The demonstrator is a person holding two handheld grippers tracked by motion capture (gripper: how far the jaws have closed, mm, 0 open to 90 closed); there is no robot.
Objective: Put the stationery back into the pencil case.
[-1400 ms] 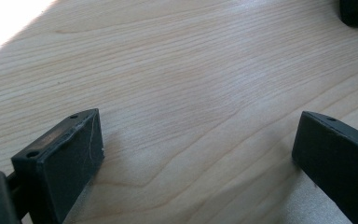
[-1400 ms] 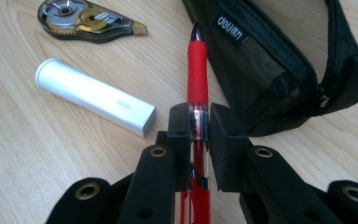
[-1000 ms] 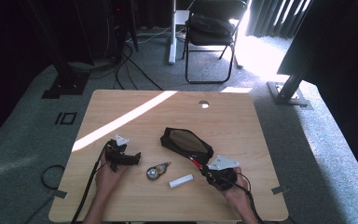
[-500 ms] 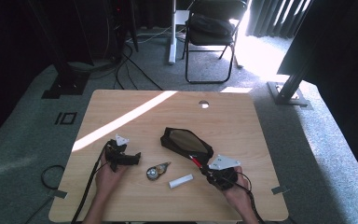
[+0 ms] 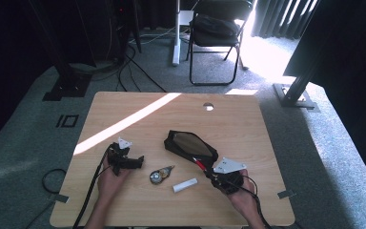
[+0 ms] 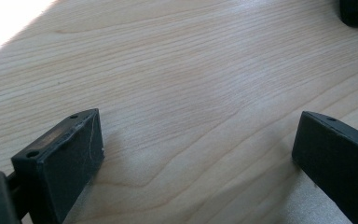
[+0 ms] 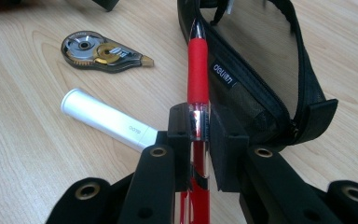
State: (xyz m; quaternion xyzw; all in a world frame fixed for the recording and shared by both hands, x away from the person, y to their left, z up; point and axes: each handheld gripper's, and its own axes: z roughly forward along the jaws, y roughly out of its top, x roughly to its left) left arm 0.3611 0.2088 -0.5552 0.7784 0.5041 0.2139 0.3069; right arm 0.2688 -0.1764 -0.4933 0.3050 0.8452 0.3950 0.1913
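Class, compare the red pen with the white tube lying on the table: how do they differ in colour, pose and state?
The red pen is red with a silver band; the white tube is plain white. The pen is clamped in the right gripper, pointing toward the black zip pouch; the tube lies loose on the wooden table. Both are slim cylinders.

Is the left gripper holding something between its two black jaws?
No, the left gripper is wide open, with bare wooden table between its jaws.

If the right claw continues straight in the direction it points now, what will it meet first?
Probably the open black fabric pencil case: the right claw holds a red pen whose tip already lies over the case's near edge.
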